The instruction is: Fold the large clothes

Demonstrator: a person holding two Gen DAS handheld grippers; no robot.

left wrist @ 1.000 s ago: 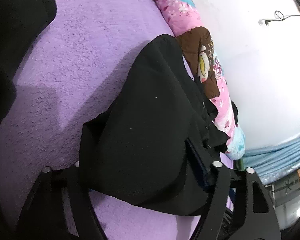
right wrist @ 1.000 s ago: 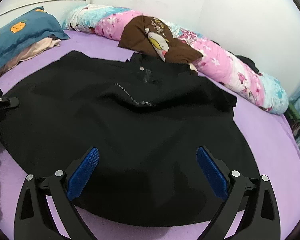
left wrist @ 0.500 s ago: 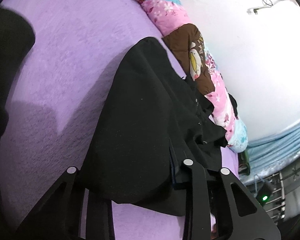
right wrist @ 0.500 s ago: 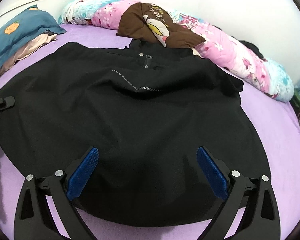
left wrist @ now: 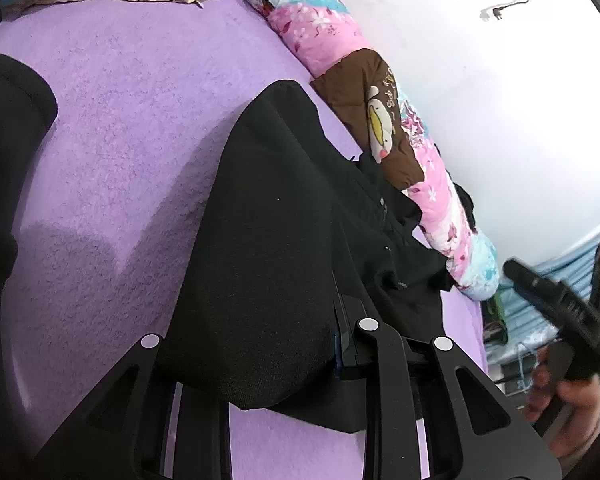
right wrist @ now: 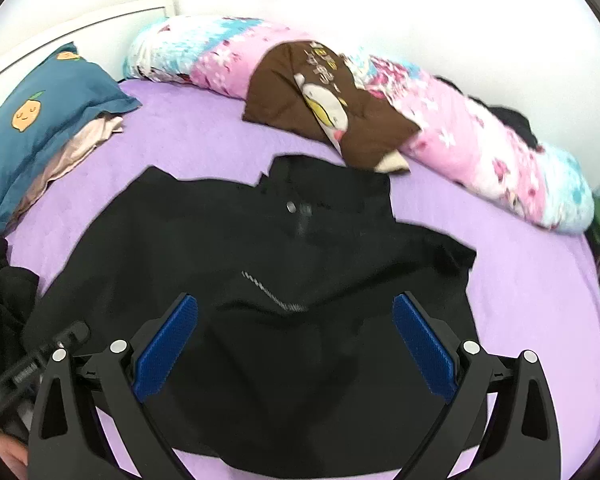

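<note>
A black jacket (right wrist: 280, 264) lies spread on the purple bed (right wrist: 520, 280), collar toward the far side. In the left wrist view a bunched side edge of the jacket (left wrist: 268, 220) sits between the fingers of my left gripper (left wrist: 252, 336). Its jaws are closing, the pads press on the cloth, and the edge is raised off the bed. My right gripper (right wrist: 296, 320) hangs open above the jacket's near hem, blue pads wide apart with nothing between them. A hand holds that right gripper (left wrist: 560, 312) at the right of the left wrist view.
A rolled pink and blue floral quilt (right wrist: 480, 140) runs along the white wall, with a brown duck-print garment (right wrist: 320, 100) draped over it. A blue pillow (right wrist: 40, 112) lies at the far left. More dark cloth (left wrist: 4, 140) lies at the bed's left.
The left jaws have narrowed onto the jacket's edge and lifted it slightly. The right gripper has risen well above the jacket, still open, and has come into the left wrist view.
</note>
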